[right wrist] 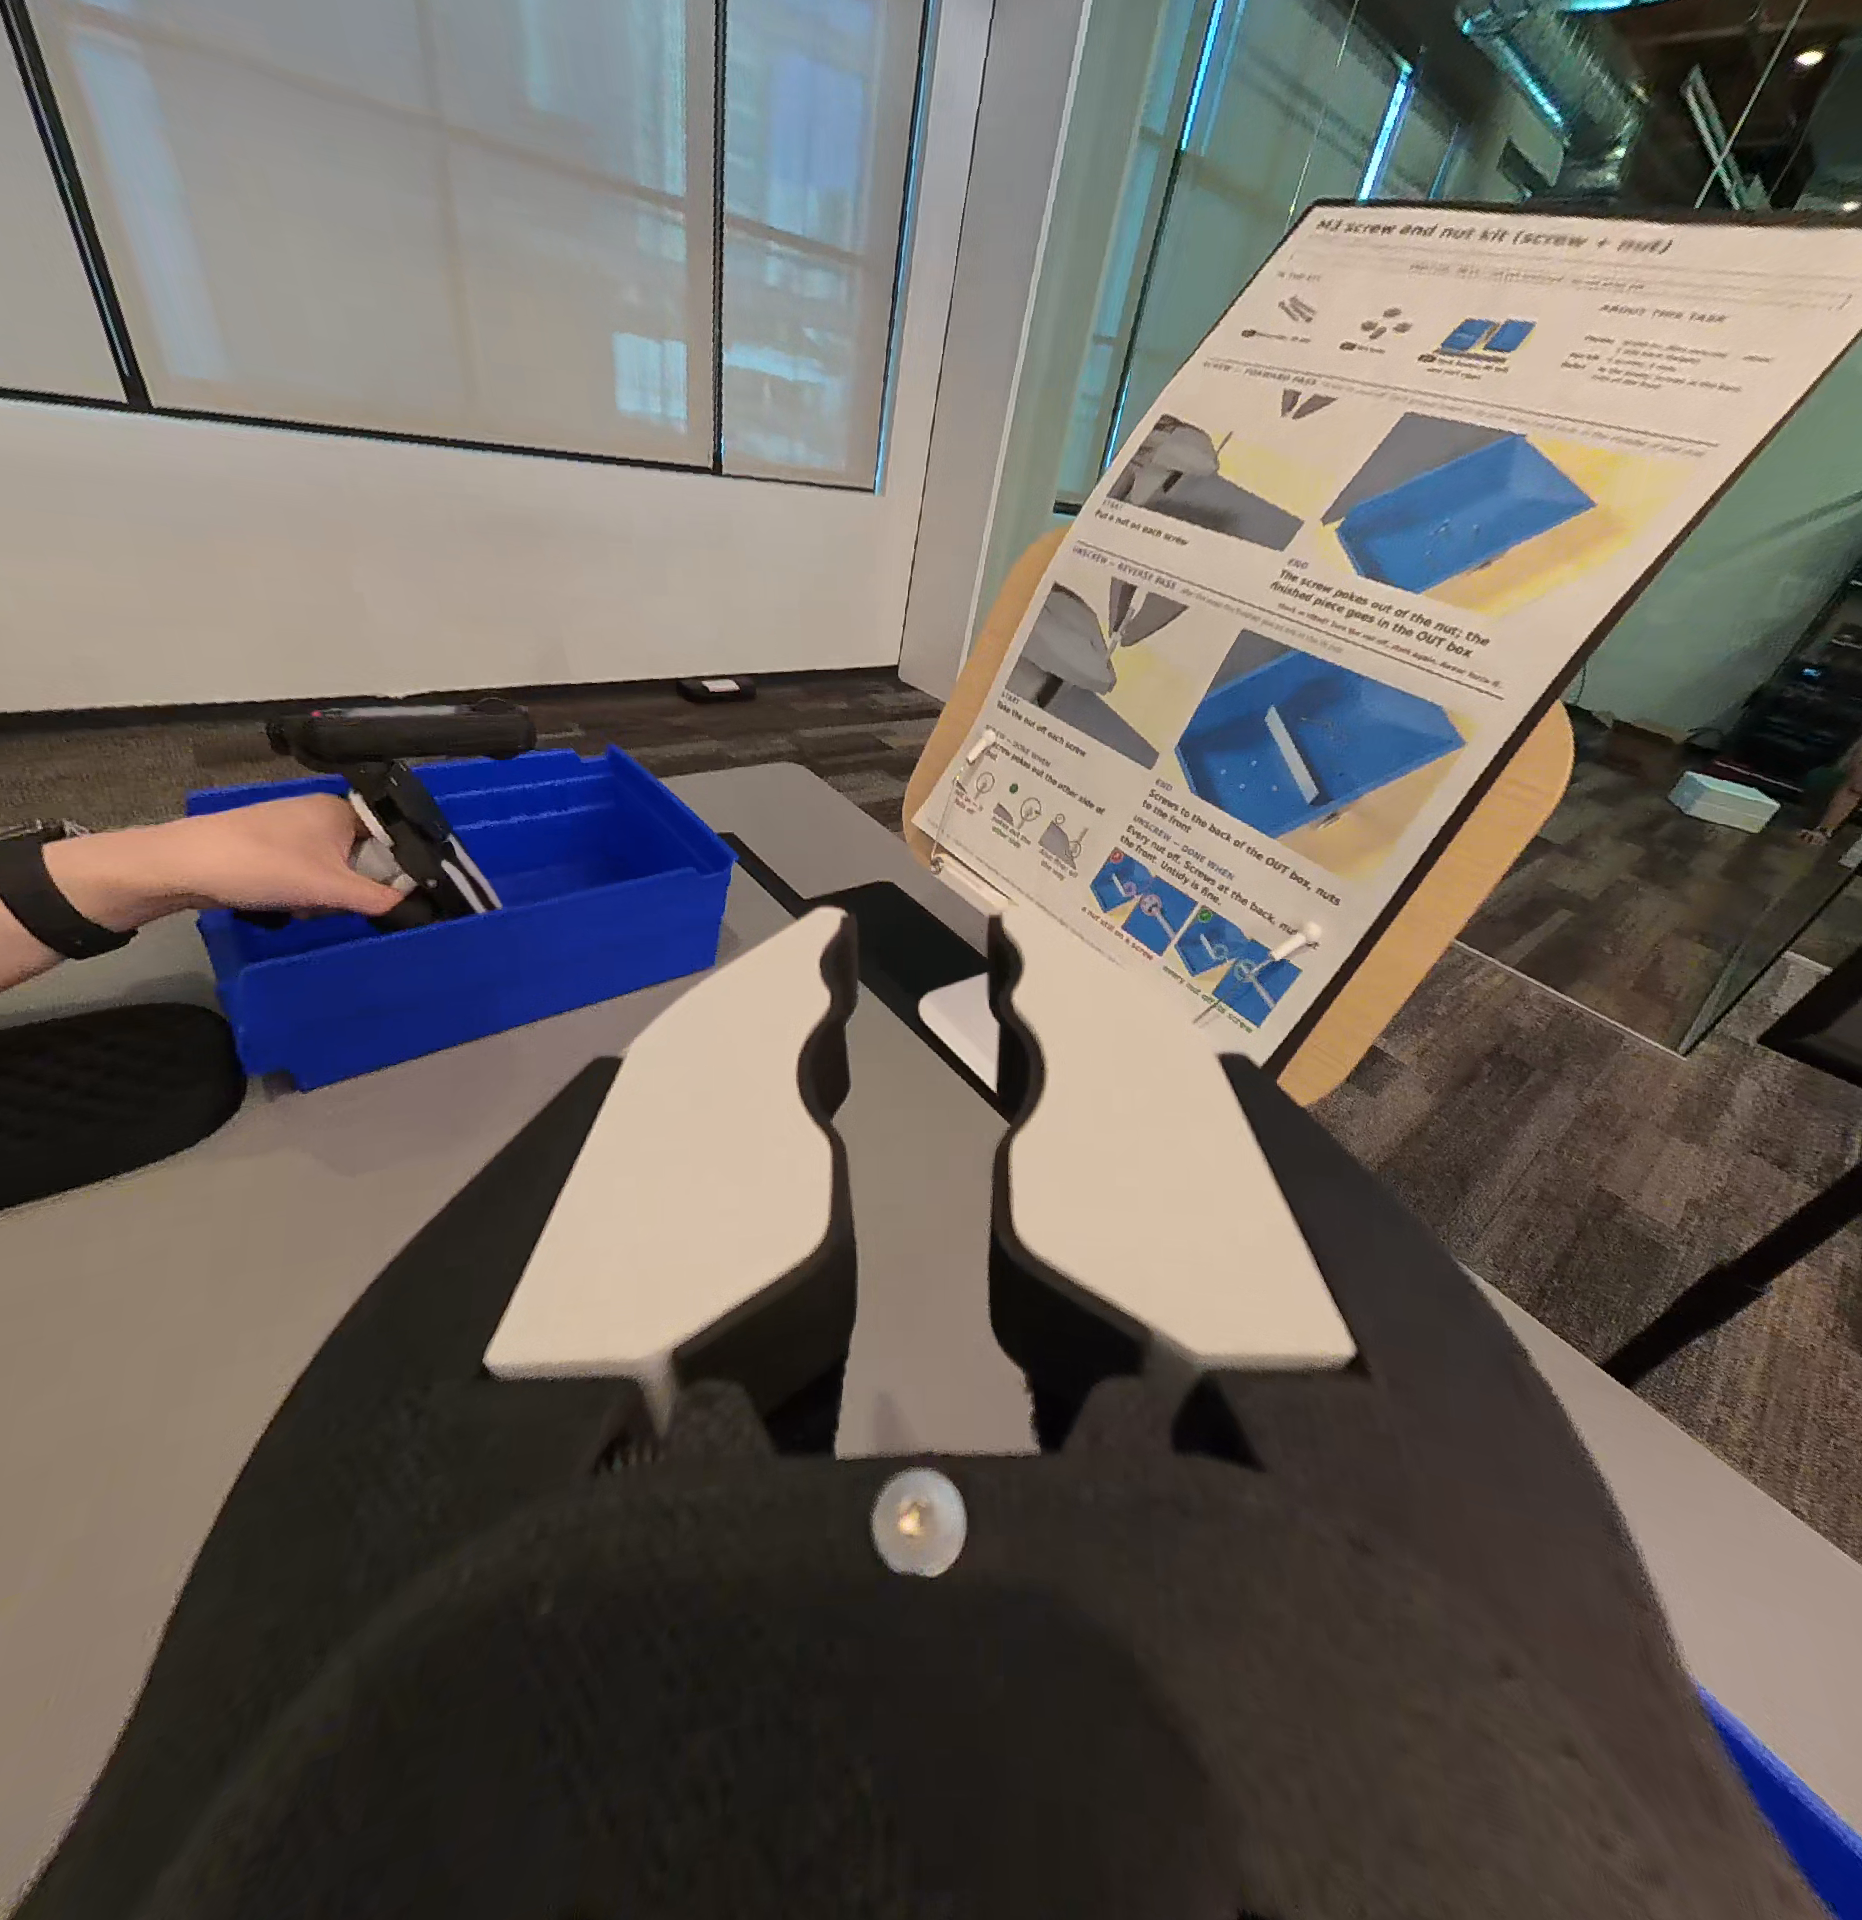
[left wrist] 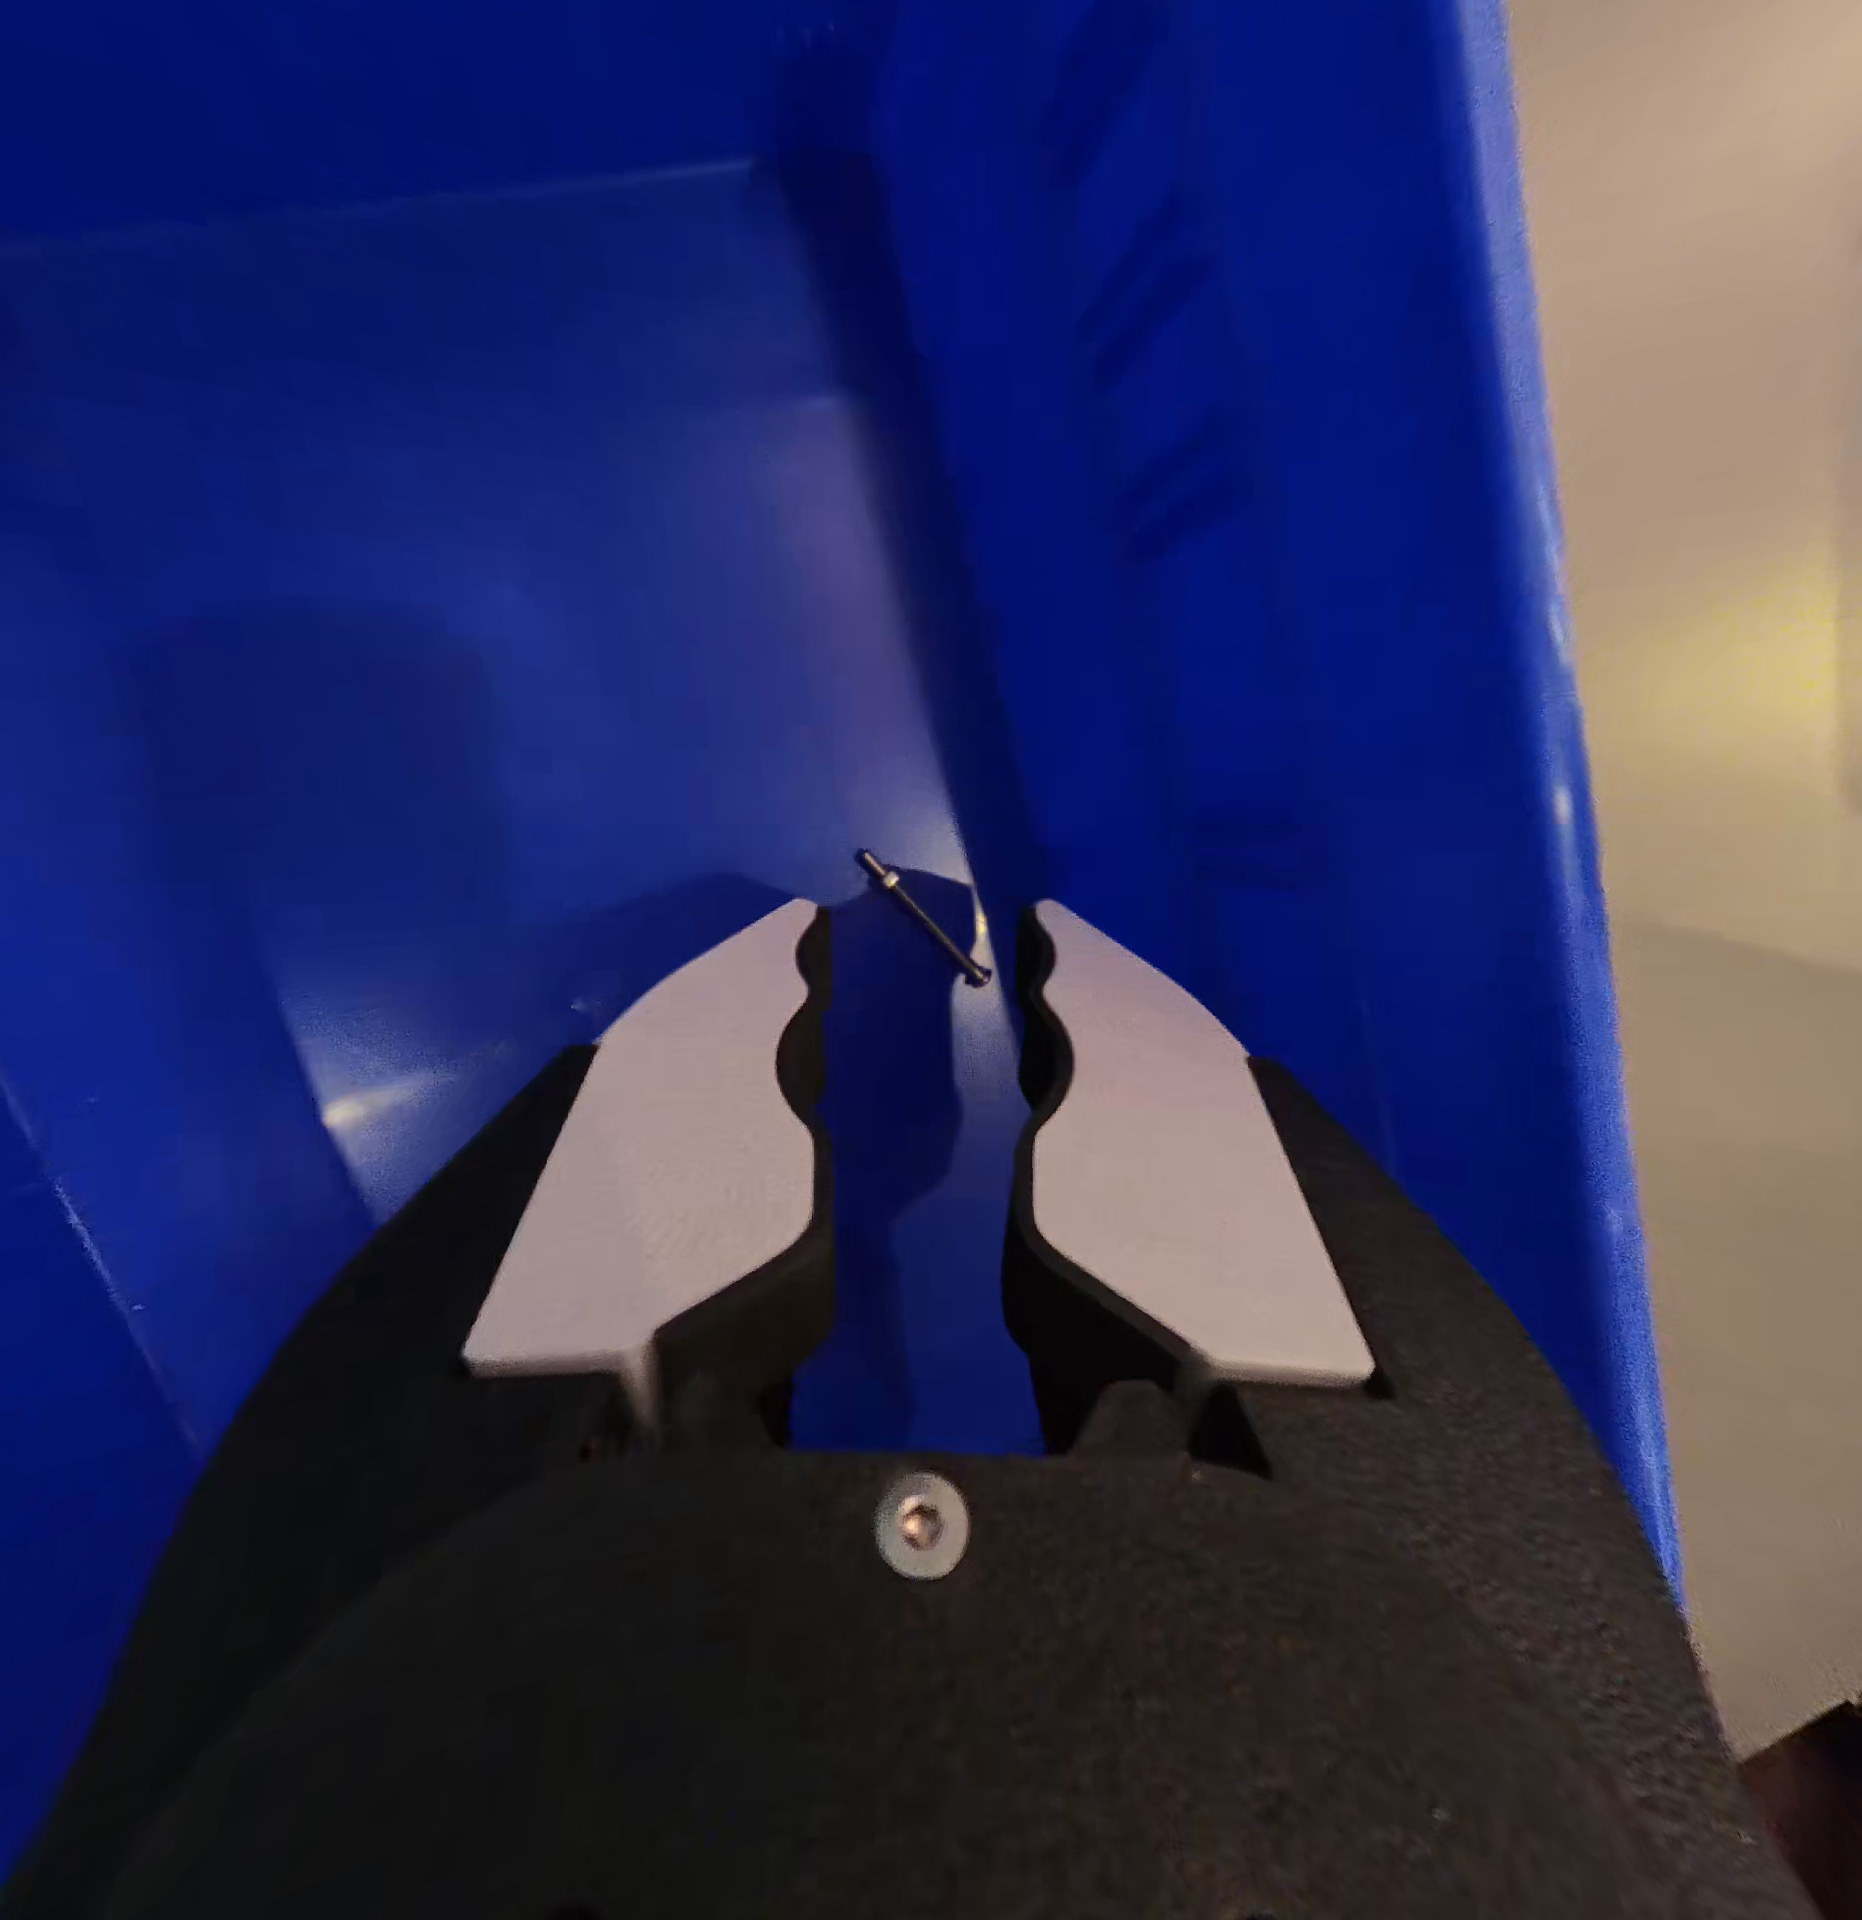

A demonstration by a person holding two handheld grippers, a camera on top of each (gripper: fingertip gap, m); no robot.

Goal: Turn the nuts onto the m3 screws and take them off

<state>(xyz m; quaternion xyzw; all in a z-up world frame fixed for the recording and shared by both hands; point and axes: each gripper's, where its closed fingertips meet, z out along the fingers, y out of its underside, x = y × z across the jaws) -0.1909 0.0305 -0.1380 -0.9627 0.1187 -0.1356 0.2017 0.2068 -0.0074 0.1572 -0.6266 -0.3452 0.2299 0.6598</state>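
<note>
A thin dark screw [left wrist: 922, 916] with a small nut near its upper end lies on the floor of a blue bin [left wrist: 439, 623], close to the bin's right wall. My left gripper [left wrist: 922, 920] is inside the bin, open, its fingertips on either side of the screw and just short of it. In the right wrist view the left gripper [right wrist: 428, 862], held by a hand [right wrist: 272, 852], reaches down into the blue bin [right wrist: 470, 966]. My right gripper [right wrist: 922, 935] is open and empty, held above the grey table [right wrist: 179, 1299].
A tilted instruction board [right wrist: 1374, 623] stands on the table to the right front, with a black-and-white stand [right wrist: 958, 1008] at its foot. A black padded rest [right wrist: 85, 1091] lies at the left. Another blue bin's edge [right wrist: 1779, 1808] shows at the lower right. Across from one pair of fingers to the other is roughly 50 centimeters.
</note>
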